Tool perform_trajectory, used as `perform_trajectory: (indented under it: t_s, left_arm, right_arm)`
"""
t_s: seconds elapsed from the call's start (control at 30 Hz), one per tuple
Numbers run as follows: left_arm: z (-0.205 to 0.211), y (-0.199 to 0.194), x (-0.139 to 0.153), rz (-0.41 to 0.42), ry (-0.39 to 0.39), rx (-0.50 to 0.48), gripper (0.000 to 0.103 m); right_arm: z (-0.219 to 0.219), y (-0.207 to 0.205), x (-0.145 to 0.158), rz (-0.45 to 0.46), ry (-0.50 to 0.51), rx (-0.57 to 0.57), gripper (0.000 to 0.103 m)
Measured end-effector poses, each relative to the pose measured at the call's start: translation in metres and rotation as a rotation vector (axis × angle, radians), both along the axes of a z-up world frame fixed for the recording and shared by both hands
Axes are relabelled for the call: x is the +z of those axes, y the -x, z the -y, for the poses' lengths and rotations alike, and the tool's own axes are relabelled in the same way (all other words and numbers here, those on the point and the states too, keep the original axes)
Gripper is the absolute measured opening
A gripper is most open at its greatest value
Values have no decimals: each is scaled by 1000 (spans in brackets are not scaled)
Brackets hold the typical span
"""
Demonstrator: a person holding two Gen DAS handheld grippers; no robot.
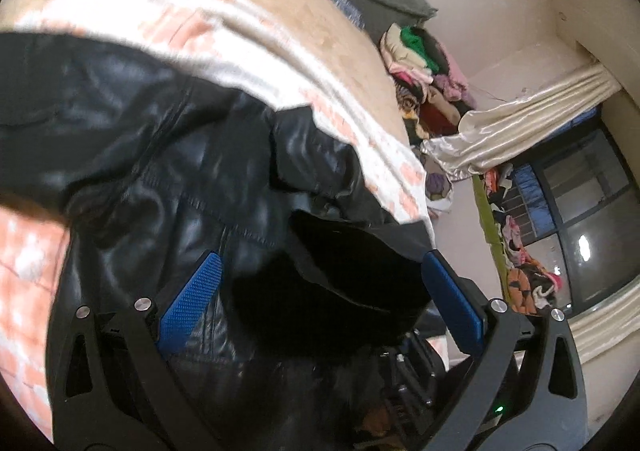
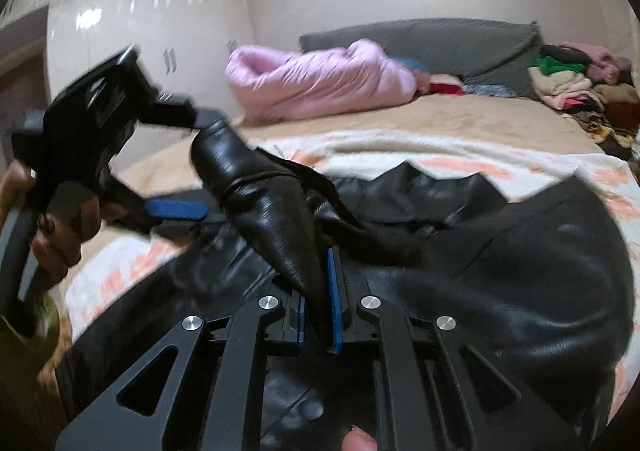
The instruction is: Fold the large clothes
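A black leather jacket [image 1: 132,139] lies spread on a white-and-peach blanket [image 1: 240,35] on the bed. My left gripper [image 1: 320,301] hangs open and wide just over it, with a dark fold of the jacket's lining [image 1: 352,267] lying loose between its blue pads [image 1: 190,299]. In the right wrist view the jacket [image 2: 520,259] fills the foreground. My right gripper [image 2: 318,307] is shut on a raised ridge of leather [image 2: 260,203], pulled up into a peak. The left gripper [image 2: 200,163], held by a hand [image 2: 52,247], stands open at the left beside that peak.
A pink quilt [image 2: 320,87] lies bundled by the grey headboard [image 2: 440,43]. A pile of mixed clothes [image 2: 572,87] sits at the bed's far right corner. Cream curtains [image 1: 520,123] and a dark window [image 1: 592,219] are beyond the bed edge. White wardrobe doors [image 2: 140,31] stand behind.
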State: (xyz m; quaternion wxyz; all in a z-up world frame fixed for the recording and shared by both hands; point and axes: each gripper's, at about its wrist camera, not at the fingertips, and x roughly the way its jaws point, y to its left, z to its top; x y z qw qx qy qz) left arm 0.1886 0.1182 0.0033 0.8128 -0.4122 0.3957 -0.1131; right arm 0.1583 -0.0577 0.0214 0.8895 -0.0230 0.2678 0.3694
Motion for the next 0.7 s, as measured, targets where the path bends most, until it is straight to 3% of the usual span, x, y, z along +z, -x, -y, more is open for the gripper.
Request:
perform_trajectory:
  t_s: [0.17,0.23,0.3,0.4,0.47,0.57,0.7]
  left_arm:
    - [-11,5,-32,-70,130,14,94]
    - [-15,10,-35,-87,115,34,94]
    - [-19,14,-38,-96,120,47,94]
    - [-19,19,-44,-115,126,43,94]
    - [-17,20,-48,-140,112,31,94]
    - [-13,25,-56,-167,111,13,94]
    - [-2,27,-63,-202,78,-13,94]
  right_arm:
    - [-18,7,-16,-31,87,26,18]
    - [-20,5,-20,-52,91,32,32]
    - [-23,6,-24,-89,93,62,65]
    - [-30,9,-28,-123,129,105,73]
    - [-31,13,-27,-135,142,138,87]
    - [-19,17,-16,-151,95,173,93]
    - [7,16,0,-130,58,119,95]
